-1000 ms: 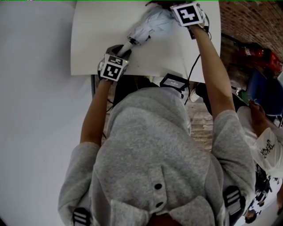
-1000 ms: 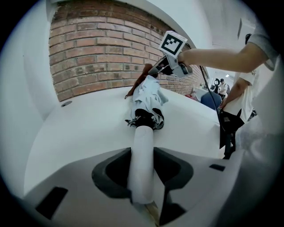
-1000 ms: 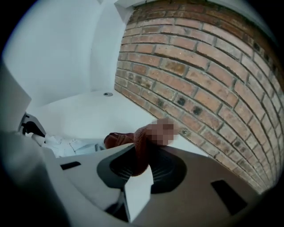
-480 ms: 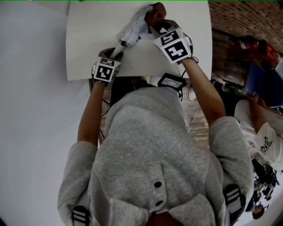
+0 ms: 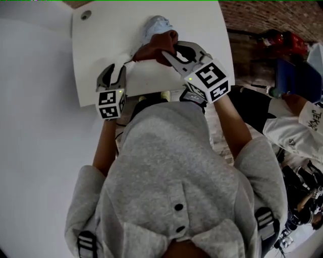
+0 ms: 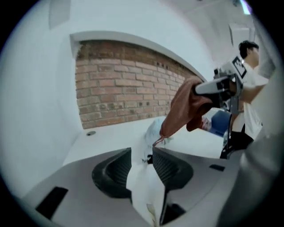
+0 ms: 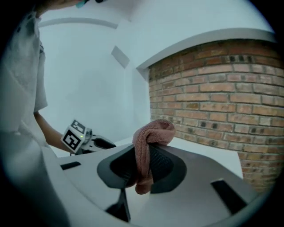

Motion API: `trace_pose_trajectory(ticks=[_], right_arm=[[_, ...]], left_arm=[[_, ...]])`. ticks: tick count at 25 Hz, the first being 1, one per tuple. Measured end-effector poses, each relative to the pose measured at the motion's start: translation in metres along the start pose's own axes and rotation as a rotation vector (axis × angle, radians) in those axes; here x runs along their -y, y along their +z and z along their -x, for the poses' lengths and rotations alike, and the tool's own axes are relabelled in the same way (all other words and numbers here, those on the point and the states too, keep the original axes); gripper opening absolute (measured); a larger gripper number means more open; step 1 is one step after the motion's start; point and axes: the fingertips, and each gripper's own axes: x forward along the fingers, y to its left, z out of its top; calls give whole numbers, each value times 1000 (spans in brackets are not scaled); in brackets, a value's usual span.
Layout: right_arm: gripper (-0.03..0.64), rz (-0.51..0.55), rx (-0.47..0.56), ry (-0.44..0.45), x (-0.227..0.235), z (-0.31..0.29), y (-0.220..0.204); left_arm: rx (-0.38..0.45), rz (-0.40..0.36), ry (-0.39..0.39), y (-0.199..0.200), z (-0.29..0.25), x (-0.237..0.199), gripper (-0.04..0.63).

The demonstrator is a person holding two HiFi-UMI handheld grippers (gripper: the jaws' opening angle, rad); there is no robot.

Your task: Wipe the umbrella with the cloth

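The folded pale blue umbrella (image 5: pixel 154 24) lies pointing away on the white table (image 5: pixel 101 40). My left gripper (image 5: pixel 117 70) is shut on its white handle end, and the handle fills the gap between the jaws (image 6: pixel 142 162). The umbrella canopy (image 6: pixel 155 128) shows just beyond. A reddish-brown cloth (image 5: pixel 156 49) is pinched in my right gripper (image 5: pixel 169 50), bunched over the jaws (image 7: pixel 144 162) and hanging over the umbrella's middle. In the left gripper view the cloth (image 6: pixel 184 106) dangles from the right gripper (image 6: pixel 213 86) above the umbrella. The cloth hides the umbrella's middle in the head view.
A brick wall (image 7: pixel 222 97) runs behind the table. A round cable hole (image 5: pixel 86 15) sits at the table's far left corner. Another person in a white shirt (image 5: pixel 298 131) and blue and red items (image 5: pixel 295 75) are off to the right, past the table's edge.
Both grippers have risen toward the head camera. The right gripper has carried the cloth from the umbrella's far end back toward the handle. The left gripper has lifted the handle end.
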Motion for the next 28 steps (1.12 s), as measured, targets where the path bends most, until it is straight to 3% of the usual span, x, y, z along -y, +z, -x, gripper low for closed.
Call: trace_pose_trajectory(ticks=[1, 2, 3, 7, 11, 17, 23, 28], right_arm=[[75, -24, 49, -49, 9, 12, 11], [76, -48, 96, -103, 14, 25, 23], [75, -72, 143, -162, 19, 40, 35], [75, -155, 268, -339, 32, 90, 64], [75, -158, 298, -414, 36, 102, 68], [75, -161, 305, -459, 42, 101, 70], [75, -159, 332, -466, 40, 102, 75], [75, -158, 303, -470, 57, 78, 64]], left_arm=[[60, 18, 13, 19, 15, -3, 145], [118, 30, 20, 39, 33, -6, 44], [169, 39, 21, 59, 53, -7, 15], [289, 43, 5, 120, 99, -4, 14], [362, 34, -30, 146, 106, -3, 14], [355, -38, -52, 153, 99, 1, 14], [366, -54, -69, 160, 101, 4, 14], [360, -36, -83, 151, 73, -9, 14]])
